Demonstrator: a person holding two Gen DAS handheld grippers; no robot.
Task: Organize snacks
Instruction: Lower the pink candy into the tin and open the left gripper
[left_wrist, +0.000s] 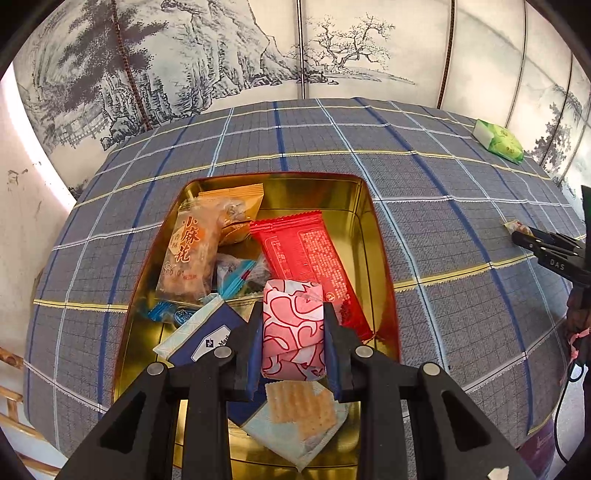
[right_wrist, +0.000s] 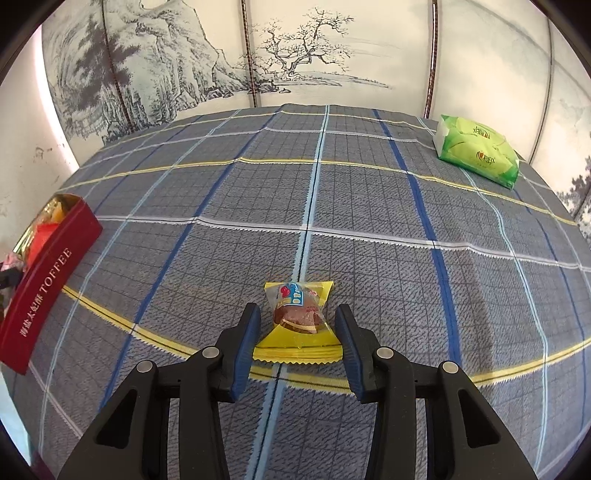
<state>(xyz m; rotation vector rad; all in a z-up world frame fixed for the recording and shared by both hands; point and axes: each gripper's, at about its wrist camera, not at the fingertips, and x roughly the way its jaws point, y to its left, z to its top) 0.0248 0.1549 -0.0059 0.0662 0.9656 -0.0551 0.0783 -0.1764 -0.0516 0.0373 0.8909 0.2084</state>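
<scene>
Nearest us, our left gripper (left_wrist: 293, 332) has its fingers clamped on a pink-and-white patterned packet (left_wrist: 293, 328), held over the open gold-lined tin (left_wrist: 364, 206). Inside the tin, left to right, lie a twisted-dough snack bag (left_wrist: 190, 251), a navy cracker packet (left_wrist: 207, 339) and a red packet (left_wrist: 314, 262).

We judge this the placing step: the next move calls for lowering the packet into the tin and letting go.

Our right gripper (right_wrist: 298, 328) has its fingers apart, one on each side of a yellow-ended candy (right_wrist: 297, 317) lying on the checked table (right_wrist: 369, 206), not yet touching it; closing on it would follow.

Only the left view shows the tin's contents; only the right shows its red TOFFEE side and the green tissue pack (right_wrist: 476, 149) clearly.
</scene>
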